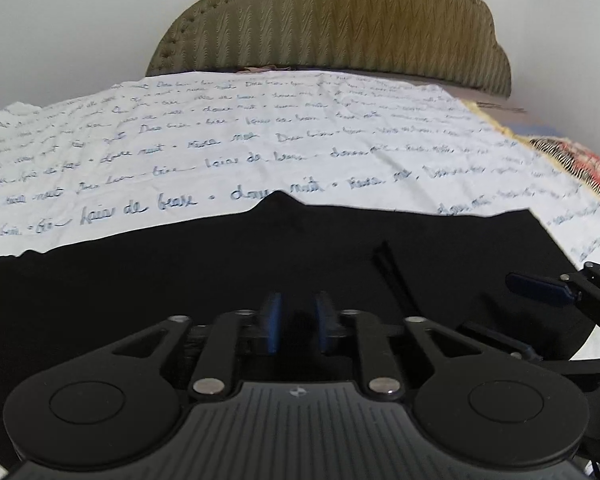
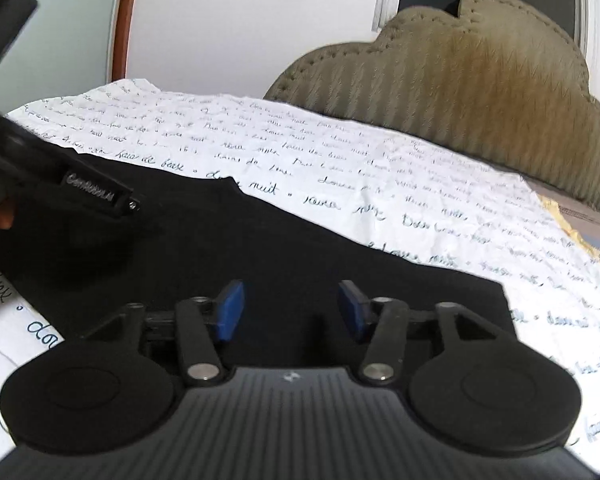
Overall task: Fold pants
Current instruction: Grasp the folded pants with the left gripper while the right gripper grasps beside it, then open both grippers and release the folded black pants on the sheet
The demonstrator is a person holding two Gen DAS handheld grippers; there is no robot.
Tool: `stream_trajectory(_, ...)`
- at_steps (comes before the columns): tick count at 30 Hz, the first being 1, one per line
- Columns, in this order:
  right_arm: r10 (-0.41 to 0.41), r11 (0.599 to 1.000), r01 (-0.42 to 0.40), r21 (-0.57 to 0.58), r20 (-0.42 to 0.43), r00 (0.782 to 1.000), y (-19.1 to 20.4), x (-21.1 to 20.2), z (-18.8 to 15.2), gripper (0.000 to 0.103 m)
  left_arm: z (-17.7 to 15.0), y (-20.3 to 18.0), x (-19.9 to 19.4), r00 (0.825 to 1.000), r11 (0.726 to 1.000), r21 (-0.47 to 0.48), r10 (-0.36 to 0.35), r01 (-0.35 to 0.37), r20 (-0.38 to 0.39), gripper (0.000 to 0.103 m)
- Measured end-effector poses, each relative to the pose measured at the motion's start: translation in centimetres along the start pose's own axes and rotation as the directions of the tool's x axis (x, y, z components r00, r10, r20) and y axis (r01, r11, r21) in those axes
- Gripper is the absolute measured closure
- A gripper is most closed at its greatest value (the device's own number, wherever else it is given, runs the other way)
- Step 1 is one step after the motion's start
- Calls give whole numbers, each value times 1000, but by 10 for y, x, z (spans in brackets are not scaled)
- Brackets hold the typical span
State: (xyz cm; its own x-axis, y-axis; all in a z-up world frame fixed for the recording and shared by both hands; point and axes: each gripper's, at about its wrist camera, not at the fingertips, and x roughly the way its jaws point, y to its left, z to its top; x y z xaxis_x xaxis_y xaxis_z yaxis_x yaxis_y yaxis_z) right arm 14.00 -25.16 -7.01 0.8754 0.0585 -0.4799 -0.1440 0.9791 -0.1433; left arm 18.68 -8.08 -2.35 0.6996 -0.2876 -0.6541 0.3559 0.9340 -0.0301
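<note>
Tongs L [image 1: 298, 326] low over pants [image 1: 180, 292], R [image 2: 292, 310] splayed

Pants [image 1: 260, 264]: one pair, black, plain dark fabric with no visible pattern. State: spread flat, largely smooth, in a broad dark panel. Location: near part of a white bed sheet [image 1: 300, 148] printed with blue cursive script, well short of the far end. Far edge runs roughly left to right, with one small raised peak near its middle. In the right wrist view the pants [image 2: 284, 240] show a far-right corner with a straight right edge. Fine detail is lost in the dark cloth.
</note>
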Motion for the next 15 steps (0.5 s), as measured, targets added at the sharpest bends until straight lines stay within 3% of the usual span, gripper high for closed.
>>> stream_trajectory(1, 3, 1000, -3, -12, -14, 1000, 3, 4, -3, 48, -2, 1, -3, 1000, 1000, 8, 20, -20, 10, 63)
stream_trajectory(3, -4, 999, 2, -35, -47, 999, 12, 7, -5, 47, -5, 5, -9, 996, 997, 27, 72, -73, 52, 27)
stream_trajectory(6, -48, 999, 47, -24, -42, 998, 16, 5, -11, 35, -10, 10, -19, 981, 984, 56, 161, -167, 111, 24)
stream_trajectory(10, -84, 996, 84, 17, -35, 996, 18, -3, -10, 27, -12, 25, -24, 980, 983, 38, 178, -182, 94, 24)
stream_trajectory(12, -82, 995, 83, 48, -11, 997, 15, -3, -6, 6, -13, 32, -26, 978, 981, 22, 189, -192, 83, 24)
stream_trajectory(15, -94, 994, 93, 62, 21, 995, 26, -7, 4, 0, -15, 37, -29, 972, 974, 23, 223, -225, 76, 24)
